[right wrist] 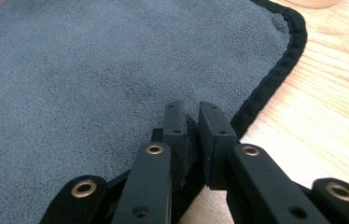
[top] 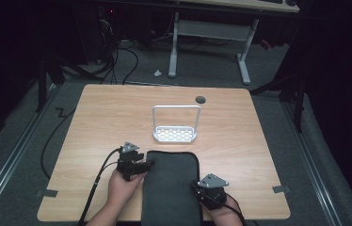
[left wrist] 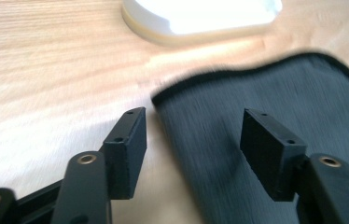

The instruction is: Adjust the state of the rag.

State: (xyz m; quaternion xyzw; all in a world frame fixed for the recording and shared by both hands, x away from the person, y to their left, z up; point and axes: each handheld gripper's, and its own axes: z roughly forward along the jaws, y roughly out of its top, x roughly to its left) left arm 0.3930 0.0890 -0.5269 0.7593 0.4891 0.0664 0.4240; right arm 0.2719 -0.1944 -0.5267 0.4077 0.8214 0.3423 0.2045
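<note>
We see a dark grey cloth lying flat on the near middle of the table, its near end hanging over the table's edge. Our left gripper sits at the cloth's left edge with its jaws spread wide; the edge lies between them, unpressed. Our right gripper is at the right edge, its jaws pinched together on a fold of the cloth's hem. A white rack stands just beyond the cloth.
</note>
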